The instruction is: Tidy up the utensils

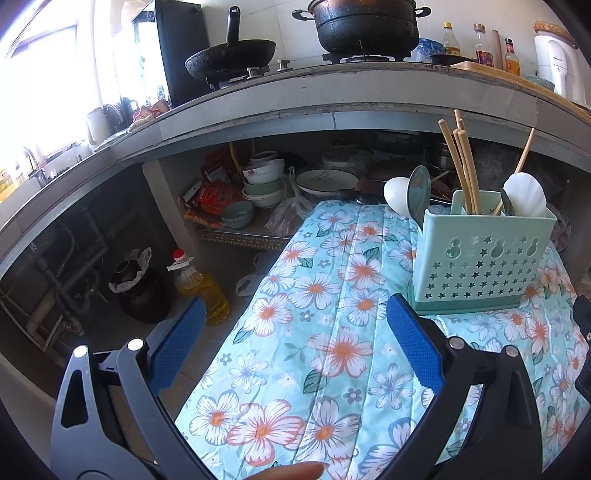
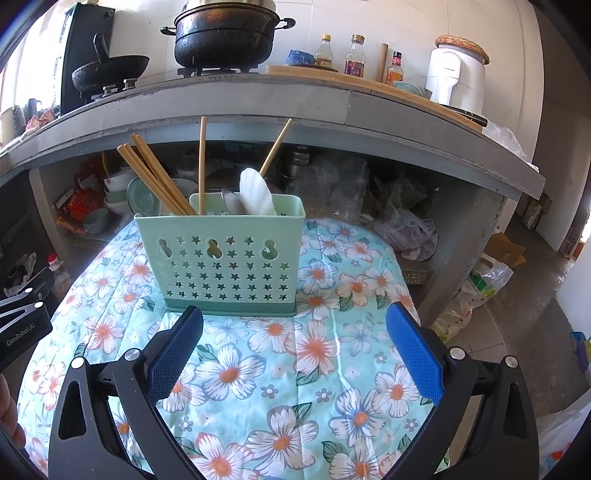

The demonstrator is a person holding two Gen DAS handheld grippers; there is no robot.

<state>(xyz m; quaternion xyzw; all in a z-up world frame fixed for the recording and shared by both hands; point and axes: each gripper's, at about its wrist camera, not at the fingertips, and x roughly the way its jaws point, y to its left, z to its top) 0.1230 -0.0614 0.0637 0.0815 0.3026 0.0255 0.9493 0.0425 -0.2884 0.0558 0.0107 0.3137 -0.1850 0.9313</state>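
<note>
Fingers first: both pairs stand wide apart with nothing between the blue pads; the right gripper (image 2: pixel 294 341) hovers low over the floral cloth (image 2: pixel 280 373), the left gripper (image 1: pixel 295 343) does the same further to the holder's left side. Everything turns on the green utensil holder (image 2: pixel 225 254); it stands upright on the cloth, straight ahead of the right fingers and just beyond their tips, its perforated front wall facing them square on, its long side running across the view. From the left wrist view that same holder (image 1: pixel 480 258) sits ahead and off to the right, so the right hand looks the nearer one and the better lined up. Inside the holder, wooden chopsticks (image 2: pixel 159 177) lean out to its left; two single sticks rise further right; a white spoon (image 2: pixel 256 194) and a grey one stand near its middle. On the holder's far left side, two more spoons (image 1: pixel 406 195) seem to rest outside it or against its wall; I cannot tell which. Behind the holder runs the grey counter (image 2: pixel 258 99); a black pot (image 2: pixel 225 33) and a wok (image 2: pixel 107 72) sit on top.
</note>
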